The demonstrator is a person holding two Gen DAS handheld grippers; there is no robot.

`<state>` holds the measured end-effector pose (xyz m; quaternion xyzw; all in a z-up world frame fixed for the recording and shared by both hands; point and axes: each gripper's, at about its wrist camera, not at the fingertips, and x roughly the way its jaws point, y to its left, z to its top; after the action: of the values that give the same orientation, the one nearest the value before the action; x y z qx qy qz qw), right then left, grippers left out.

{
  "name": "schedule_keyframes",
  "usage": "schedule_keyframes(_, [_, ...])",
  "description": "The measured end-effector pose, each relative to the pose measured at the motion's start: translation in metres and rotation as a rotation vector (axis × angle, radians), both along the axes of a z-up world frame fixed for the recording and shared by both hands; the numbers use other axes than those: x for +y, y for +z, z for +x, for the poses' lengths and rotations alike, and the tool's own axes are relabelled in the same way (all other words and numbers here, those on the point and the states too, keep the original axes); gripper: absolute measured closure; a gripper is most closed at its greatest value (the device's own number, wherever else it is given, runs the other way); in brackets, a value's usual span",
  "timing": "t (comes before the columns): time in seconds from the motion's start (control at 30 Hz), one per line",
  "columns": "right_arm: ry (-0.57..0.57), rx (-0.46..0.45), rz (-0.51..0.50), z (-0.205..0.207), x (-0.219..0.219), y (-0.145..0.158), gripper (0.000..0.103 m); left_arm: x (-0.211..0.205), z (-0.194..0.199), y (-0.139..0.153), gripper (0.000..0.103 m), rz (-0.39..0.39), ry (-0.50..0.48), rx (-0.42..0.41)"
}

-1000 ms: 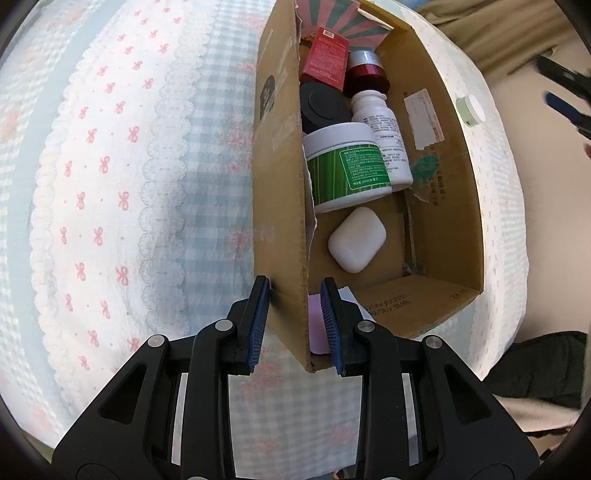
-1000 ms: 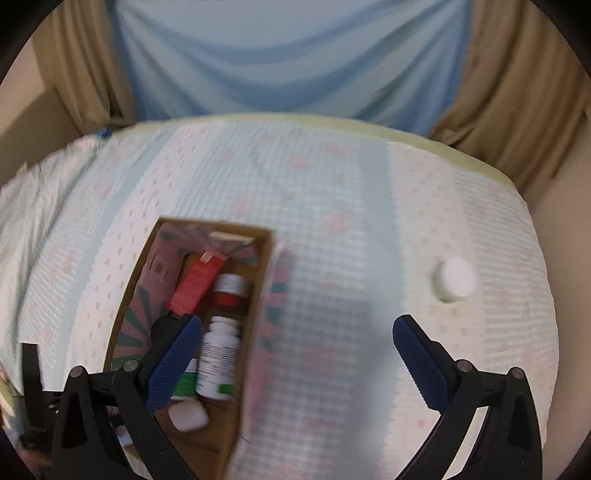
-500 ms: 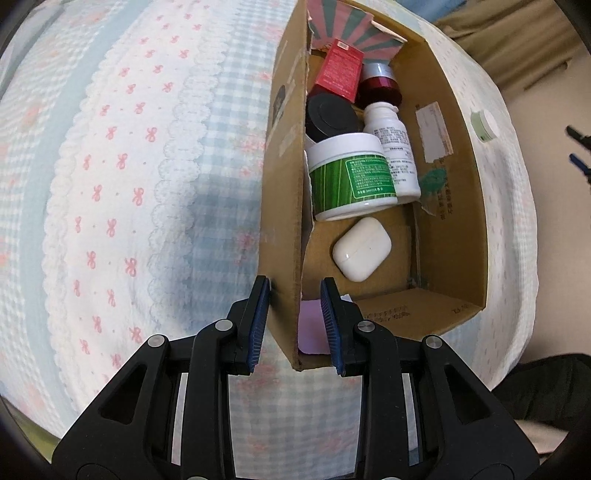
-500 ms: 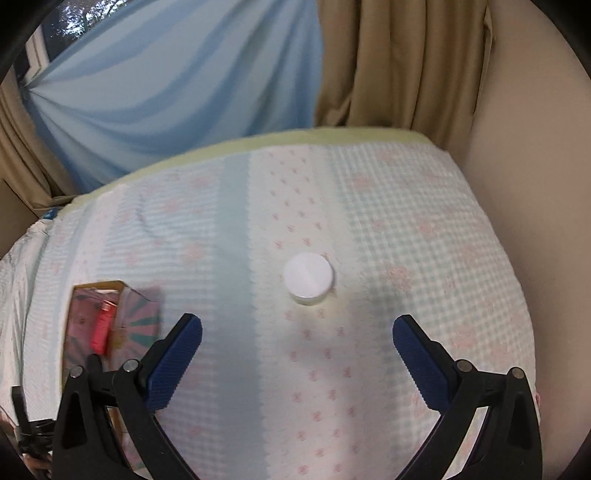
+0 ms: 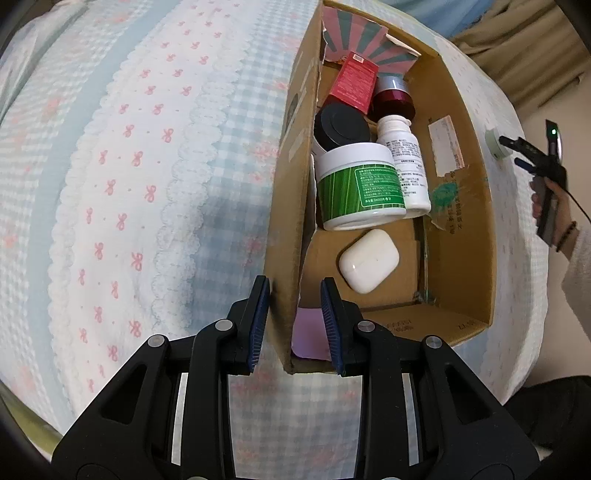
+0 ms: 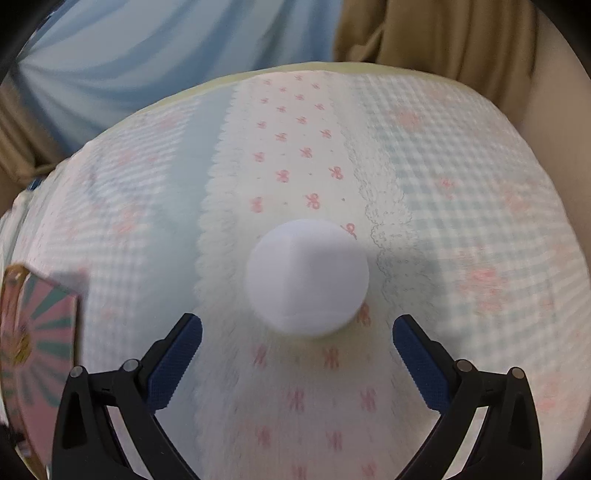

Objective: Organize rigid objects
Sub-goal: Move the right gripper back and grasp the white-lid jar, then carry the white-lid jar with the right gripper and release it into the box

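Note:
My left gripper [image 5: 295,325] is shut on the near left wall of a cardboard box [image 5: 291,206] standing on the bed. Inside lie a green-labelled jar [image 5: 358,188], a white bottle [image 5: 404,162], a black-lidded jar [image 5: 341,123], a red carton [image 5: 352,81], a dark red jar [image 5: 393,99] and a white earbud case [image 5: 369,260]. A round white jar [image 6: 306,275] sits on the bedspread just ahead of my right gripper [image 6: 297,338], which is open with nothing between its fingers. In the left wrist view the same white jar [image 5: 493,142] lies right of the box, with my right gripper [image 5: 524,155] beside it.
The bedspread [image 5: 147,184] is pale blue check with pink bows. A box flap with pink and teal rays [image 6: 33,332] shows at the left. Blue and tan curtains [image 6: 424,33] hang behind the bed. A hand and sleeve [image 5: 576,251] are at the right edge.
My right gripper has swung right from over the box and come down close to the white jar, which now looms large between its open fingers. My left gripper keeps its grip on the box wall.

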<state>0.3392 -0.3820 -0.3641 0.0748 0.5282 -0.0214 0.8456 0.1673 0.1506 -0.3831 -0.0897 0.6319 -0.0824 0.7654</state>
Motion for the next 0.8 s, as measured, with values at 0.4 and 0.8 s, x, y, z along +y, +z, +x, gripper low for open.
schedule_keyframes(0.4, [-0.012,-0.008,-0.041,0.023,0.003,-0.025,0.025,-0.002,0.003,-0.004,0.077,0.0,0.024,0.002])
schedule_keyframes(0.8, [0.0,0.004,-0.079,0.027,0.003,-0.021,0.036,-0.003,0.003,-0.005,0.077,0.014,0.008,-0.001])
